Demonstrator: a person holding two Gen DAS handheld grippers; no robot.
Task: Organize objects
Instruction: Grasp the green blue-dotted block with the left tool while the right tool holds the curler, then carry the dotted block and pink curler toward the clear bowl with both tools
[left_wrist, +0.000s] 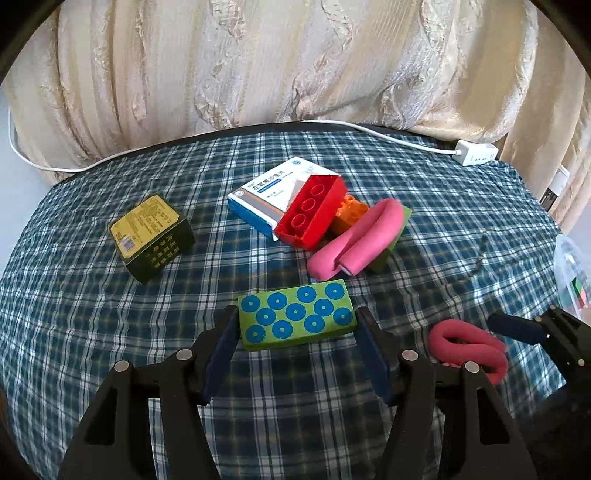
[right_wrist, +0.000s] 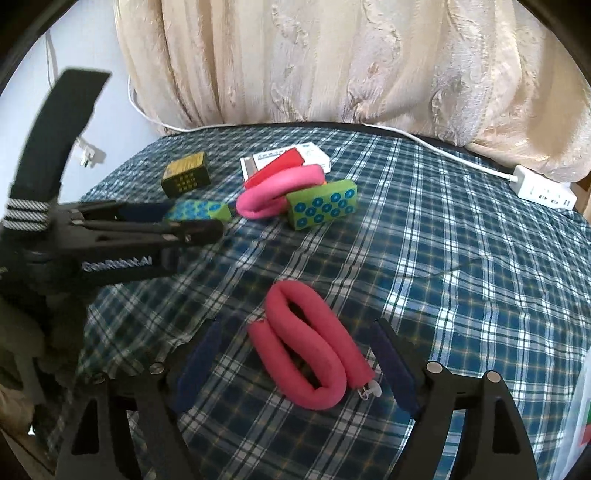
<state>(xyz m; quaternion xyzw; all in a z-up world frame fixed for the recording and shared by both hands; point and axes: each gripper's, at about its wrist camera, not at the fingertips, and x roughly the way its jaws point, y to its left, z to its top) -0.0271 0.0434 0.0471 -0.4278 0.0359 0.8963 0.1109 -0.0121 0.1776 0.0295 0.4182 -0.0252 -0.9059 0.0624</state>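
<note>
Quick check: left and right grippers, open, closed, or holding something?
Left gripper: closed on the green dotted block.
Right gripper: open around the red foam loop, not gripping.

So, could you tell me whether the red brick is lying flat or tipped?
Tipped: the red brick leans on the white box, hollow underside showing.

On the tablecloth (left_wrist: 110, 332), the dotted block (left_wrist: 295, 315) lies nearest, the folded foam roller (left_wrist: 467, 349) to its right. Behind, a medicine box (left_wrist: 273, 192) bears a toy brick (left_wrist: 314, 210); a tin (left_wrist: 151, 236) lies left.
</note>
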